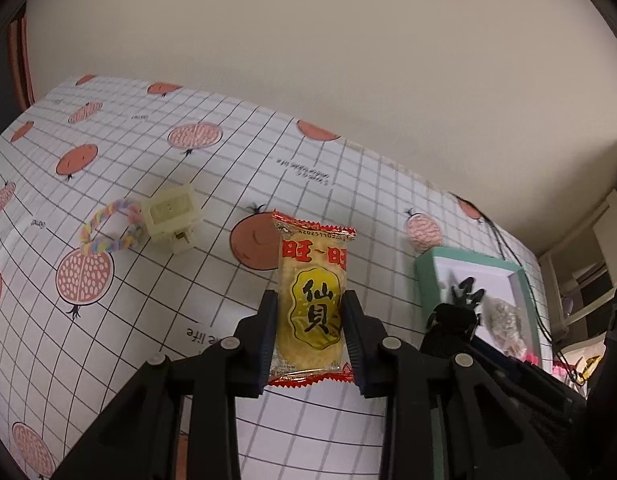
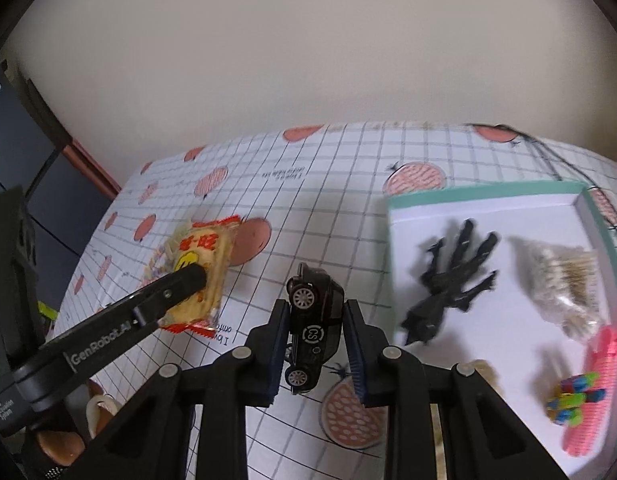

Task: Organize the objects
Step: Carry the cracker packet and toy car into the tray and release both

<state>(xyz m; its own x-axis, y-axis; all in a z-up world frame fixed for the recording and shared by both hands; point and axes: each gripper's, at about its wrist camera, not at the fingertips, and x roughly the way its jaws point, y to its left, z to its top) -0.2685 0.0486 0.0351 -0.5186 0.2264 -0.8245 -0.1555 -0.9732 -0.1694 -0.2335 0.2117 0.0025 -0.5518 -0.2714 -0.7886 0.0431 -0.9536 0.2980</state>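
Across the tabletop point(image 1: 156, 320) lies a white gridded cloth printed with red pomegranates, backed by a plain beige wall. Toward the right side sits the largest thing on it, a shallow box point(image 2: 484, 194) with a teal rim and white floor. Inside the box lie a black spiky toy figure point(image 2: 452, 280), a clear bag of pale fibrous stuff point(image 2: 564, 280), a pink comb-like piece point(image 2: 596, 384) and a small multicoloured block cluster point(image 2: 574, 398) resting against it. Thin black cables point(image 2: 548, 160) trail over the cloth behind the box.

Left tool point(image 1: 310, 312) is closed on a yellow rice cracker packet point(image 1: 312, 300) with red serrated ends, its pads pressing both long edges, the packet held above the cloth. In the right wrist view that tool's black arm crosses in from the left, standing between the camera and part of the packet.

Right tool point(image 2: 316, 320) is clamped on a black toy car point(image 2: 314, 320), gripped by roof and underside so its wheels face the camera, raised off the cloth just left of the box.

Well apart on the far left of the cloth, a cream plastic square part point(image 1: 172, 218) rests touching a pastel twisted loop point(image 1: 110, 226).
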